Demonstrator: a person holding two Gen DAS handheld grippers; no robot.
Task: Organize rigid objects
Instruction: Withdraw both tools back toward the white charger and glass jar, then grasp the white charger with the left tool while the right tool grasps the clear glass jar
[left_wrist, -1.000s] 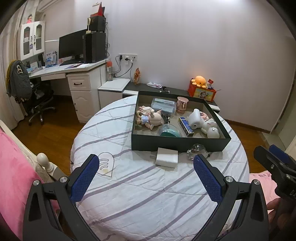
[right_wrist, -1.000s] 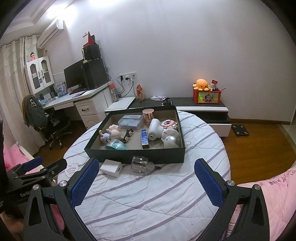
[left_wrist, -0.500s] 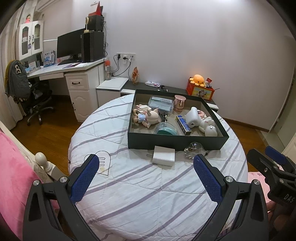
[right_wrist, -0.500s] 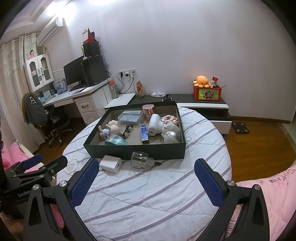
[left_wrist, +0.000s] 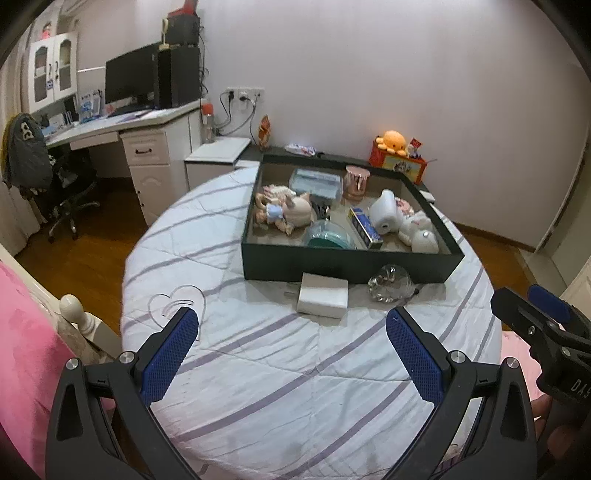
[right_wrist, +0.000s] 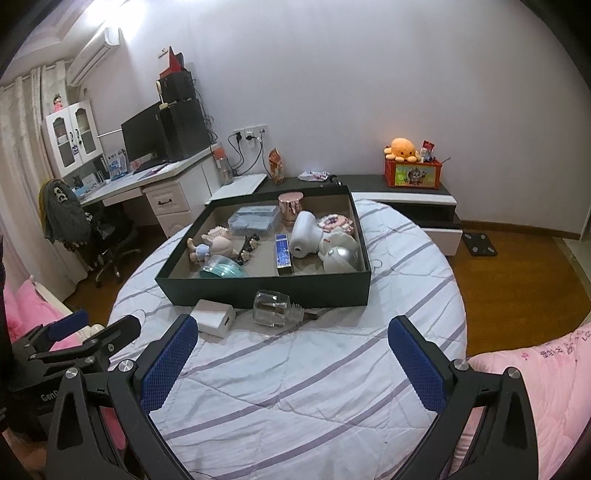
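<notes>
The left gripper (left_wrist: 291, 325) hovers over the near part of a round bed covered in a white quilt with purple stripes (left_wrist: 258, 369), its blue-padded jaws spread wide and holding nothing. Ahead, a white rectangular charger block (left_wrist: 323, 300) lies on the quilt just before the near wall of a shallow dark green rectangular box (left_wrist: 347, 265). Inside the box, from left to right: a small ceramic doll in blue (left_wrist: 282, 214), a clear plastic case (left_wrist: 315, 181) at the back, a round teal glass dish (left_wrist: 328, 238) near the front wall, a rose-coloured metallic cup (left_wrist: 357, 182) at the back, a narrow blue carton (left_wrist: 365, 228), a white cylindrical device lying on its side (left_wrist: 385, 217), and a white rabbit-shaped figure (left_wrist: 419, 232) in the right corner. A clear glass bottle on its side (right_wrist: 275, 308) rests on the quilt to the right of the charger, near the box's front wall. The right gripper (right_wrist: 290, 341) is likewise wide open and empty, held over the quilt.
</notes>
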